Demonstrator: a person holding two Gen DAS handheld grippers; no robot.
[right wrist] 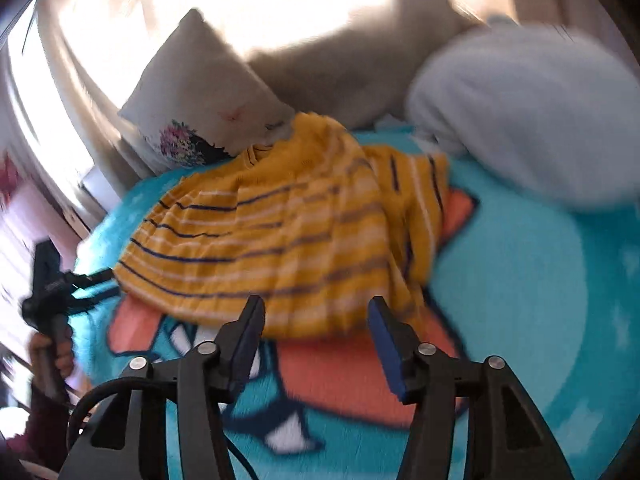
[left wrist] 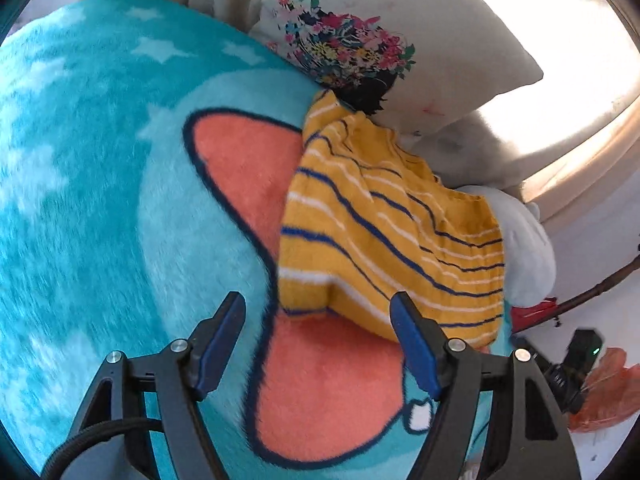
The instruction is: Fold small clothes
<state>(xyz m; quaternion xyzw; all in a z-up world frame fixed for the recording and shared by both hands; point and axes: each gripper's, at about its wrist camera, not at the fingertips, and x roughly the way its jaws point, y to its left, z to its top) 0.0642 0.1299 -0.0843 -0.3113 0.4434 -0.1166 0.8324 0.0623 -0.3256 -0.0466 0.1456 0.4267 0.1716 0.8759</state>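
Note:
A small yellow garment with navy and white stripes (left wrist: 384,232) lies folded over and rumpled on a turquoise blanket (left wrist: 80,168) with an orange shape on it. My left gripper (left wrist: 320,304) is open and empty, just short of the garment's near edge. In the right wrist view the same garment (right wrist: 288,232) lies ahead. My right gripper (right wrist: 316,308) is open and empty, its fingertips at the garment's near hem. The left gripper (right wrist: 44,280) shows at the far left of that view.
A white pillow with a flower print (left wrist: 400,36) lies beyond the garment. A pale grey soft bundle (right wrist: 532,120) sits on the blanket to the right. The bed's edge and floor (left wrist: 592,240) are to the right in the left wrist view.

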